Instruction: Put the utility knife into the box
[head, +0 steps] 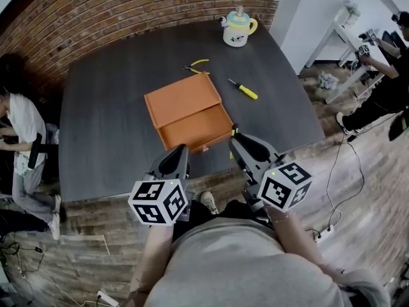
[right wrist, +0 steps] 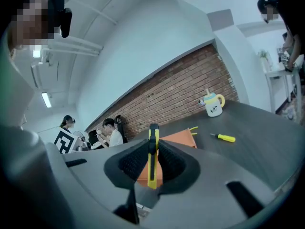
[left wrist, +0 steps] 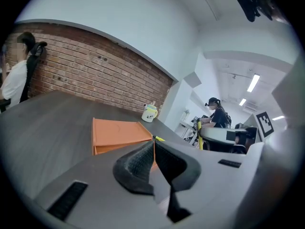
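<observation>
The orange box lies open in the middle of the dark table, its lid folded back toward the brick wall. My right gripper hovers at the box's near right corner, shut on the yellow and black utility knife. The knife stands upright between the pads, its tip poking above them. My left gripper is held over the table's near edge, just short of the box. Its jaws are shut with nothing between them.
A yellow-handled screwdriver lies right of the box, yellow pliers behind it, and a mug stands at the far edge. A person sits at the table's left; another stands at the far right. Cables run over the floor.
</observation>
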### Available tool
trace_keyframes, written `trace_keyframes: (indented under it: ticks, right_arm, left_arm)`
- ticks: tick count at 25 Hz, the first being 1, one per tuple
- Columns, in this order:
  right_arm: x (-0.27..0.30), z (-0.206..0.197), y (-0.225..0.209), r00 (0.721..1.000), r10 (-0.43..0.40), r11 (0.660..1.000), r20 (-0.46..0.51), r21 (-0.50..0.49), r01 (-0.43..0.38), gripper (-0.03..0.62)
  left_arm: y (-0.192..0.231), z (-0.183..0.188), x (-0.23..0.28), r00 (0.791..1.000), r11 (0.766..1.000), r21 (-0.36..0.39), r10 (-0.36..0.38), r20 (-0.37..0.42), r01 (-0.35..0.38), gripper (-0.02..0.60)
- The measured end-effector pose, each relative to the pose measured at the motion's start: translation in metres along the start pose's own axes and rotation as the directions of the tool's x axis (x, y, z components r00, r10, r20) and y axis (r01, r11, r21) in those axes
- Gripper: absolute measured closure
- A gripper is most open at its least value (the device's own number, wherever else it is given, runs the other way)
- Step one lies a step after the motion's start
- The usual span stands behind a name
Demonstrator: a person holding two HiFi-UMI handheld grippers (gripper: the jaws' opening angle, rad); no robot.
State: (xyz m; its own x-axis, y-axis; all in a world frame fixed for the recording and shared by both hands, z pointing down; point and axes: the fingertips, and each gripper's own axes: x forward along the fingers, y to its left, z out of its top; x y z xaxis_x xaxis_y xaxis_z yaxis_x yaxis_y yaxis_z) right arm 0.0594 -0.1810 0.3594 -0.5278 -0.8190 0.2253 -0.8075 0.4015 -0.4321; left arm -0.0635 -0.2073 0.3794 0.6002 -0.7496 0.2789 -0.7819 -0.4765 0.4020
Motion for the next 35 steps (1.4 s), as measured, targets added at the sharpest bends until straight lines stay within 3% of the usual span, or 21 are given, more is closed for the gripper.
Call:
trace_keyframes:
  ticks: [5, 10, 24, 35]
  right_arm:
    - [0.005, 0.003, -0.015, 0.999, -0.036, 0.999, -0.006, 0.019, 0.036, 0.522]
    - [0.010, -0.003, -0.016, 0.998, -0.021, 1.000, -0.051, 0.009, 0.021, 0.522]
    - [0.061, 0.001, -0.026, 0.975, 0.108, 0.993, -0.196, -0.024, -0.114, 0.522]
    - [0.101, 0.009, -0.038, 0.936, 0.206, 0.972, -0.286, -0.046, -0.228, 0.522]
  left_arm:
    - [-0.001, 0.004, 0.017, 0.999, 1.000, 0.002, -0.029, -0.021, 0.029, 0.557]
    - [0.004, -0.014, 0.019, 0.999, 0.999, -0.039, -0.010, -0.054, 0.008, 0.557]
    - [0.035, -0.013, 0.028, 0.991, 0.983, -0.127, 0.129, -0.030, -0.132, 0.557]
    - [0.063, -0.012, 0.030, 0.966, 0.947, -0.196, 0.258, -0.015, -0.256, 0.557]
